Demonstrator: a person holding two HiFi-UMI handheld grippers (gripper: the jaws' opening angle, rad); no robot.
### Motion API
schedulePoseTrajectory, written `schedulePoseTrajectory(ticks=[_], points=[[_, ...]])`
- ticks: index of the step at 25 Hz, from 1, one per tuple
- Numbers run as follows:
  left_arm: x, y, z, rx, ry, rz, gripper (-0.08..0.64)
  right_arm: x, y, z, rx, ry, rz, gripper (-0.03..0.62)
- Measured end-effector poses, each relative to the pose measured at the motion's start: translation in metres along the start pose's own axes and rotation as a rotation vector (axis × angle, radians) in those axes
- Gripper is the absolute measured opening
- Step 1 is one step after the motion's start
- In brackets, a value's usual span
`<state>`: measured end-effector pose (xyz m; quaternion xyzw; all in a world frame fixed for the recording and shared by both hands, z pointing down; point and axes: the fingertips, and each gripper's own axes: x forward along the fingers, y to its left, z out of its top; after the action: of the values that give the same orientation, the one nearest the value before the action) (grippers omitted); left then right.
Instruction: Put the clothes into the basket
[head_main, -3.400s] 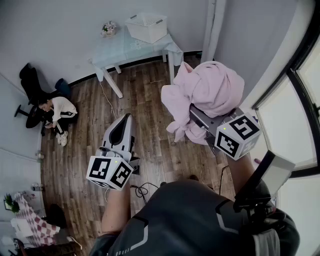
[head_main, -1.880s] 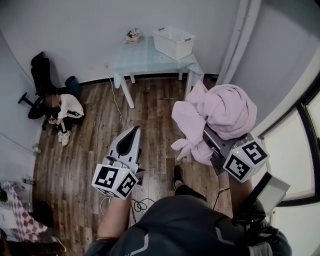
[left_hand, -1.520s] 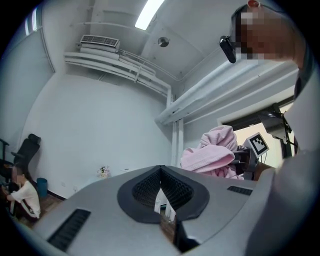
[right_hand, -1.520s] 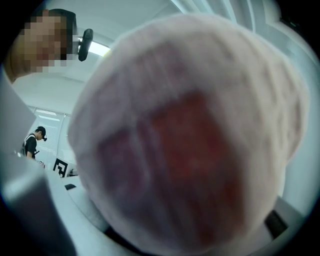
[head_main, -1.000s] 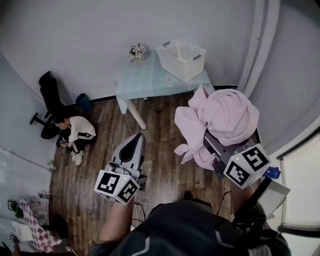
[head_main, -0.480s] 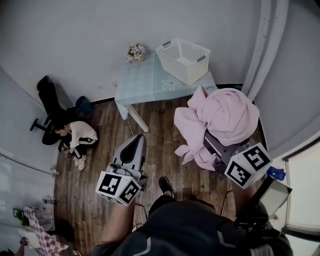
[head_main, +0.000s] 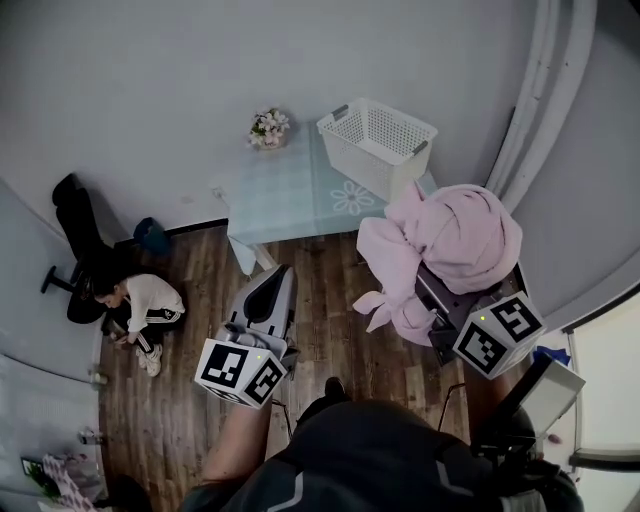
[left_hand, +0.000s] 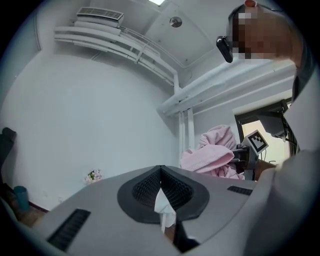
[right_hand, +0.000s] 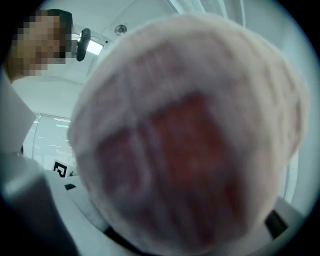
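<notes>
- The bundle of pink fleecy clothes (head_main: 455, 235) is in the air at about 3 o'clock in the head view, above the brown wooden floor (head_main: 320, 310), with a loose end hanging down on its 8 o'clock side.
- The right tool (head_main: 448, 305) pinches this bundle. The cloth is heaped over the jaws and fills nearly all of the right gripper view (right_hand: 190, 140).
- The white plastic lattice basket (head_main: 378, 145) stands at 11 o'clock from the bundle, well apart from it. It sits on the right end of the pale blue tabletop (head_main: 285, 200), and what shows of its inside is bare.
- A small bunch of pale flowers (head_main: 267, 128) stands on the tabletop at 9 o'clock from the basket, against the grey wall.
- The left tool (head_main: 277, 278) is at 9 o'clock from the bundle, over the floor, pointing toward the tabletop. Its jaws are pressed together with nothing gripped (left_hand: 161, 186).
- In the left gripper view the bundle (left_hand: 210, 157) shows at 2 o'clock and the flowers (left_hand: 92, 175) at 9 o'clock.
- A person in a white top (head_main: 140, 305) sits on the floor at 9 o'clock, beside a black office chair (head_main: 72, 245).
</notes>
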<state>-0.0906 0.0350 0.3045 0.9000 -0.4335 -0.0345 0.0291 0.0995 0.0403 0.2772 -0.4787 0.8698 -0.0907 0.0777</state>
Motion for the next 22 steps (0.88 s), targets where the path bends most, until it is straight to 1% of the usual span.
schedulePoseTrajectory(ticks=[5,7,11,13,18,22], points=[[0.016,0.072,0.006,-0.028,-0.018,-0.026,0.009,0.063,0.005,-0.003,0.004,0.015,-0.056,0.321],[0.02,0.095,0.005,-0.05,-0.025,-0.039,0.009,0.082,0.007,-0.004,-0.002,0.028,-0.08,0.321],[0.034,0.136,-0.002,-0.092,-0.008,-0.051,0.009,0.115,0.006,-0.005,0.009,0.045,-0.127,0.321],[0.043,0.148,-0.005,-0.109,-0.016,-0.062,0.009,0.129,0.001,-0.005,0.009,0.055,-0.137,0.321],[0.075,0.166,-0.008,-0.111,-0.023,-0.086,0.009,0.154,-0.017,-0.001,0.005,0.046,-0.153,0.321],[0.122,0.183,-0.006,-0.096,-0.014,-0.093,0.009,0.187,-0.055,0.007,0.032,0.028,-0.157,0.321]])
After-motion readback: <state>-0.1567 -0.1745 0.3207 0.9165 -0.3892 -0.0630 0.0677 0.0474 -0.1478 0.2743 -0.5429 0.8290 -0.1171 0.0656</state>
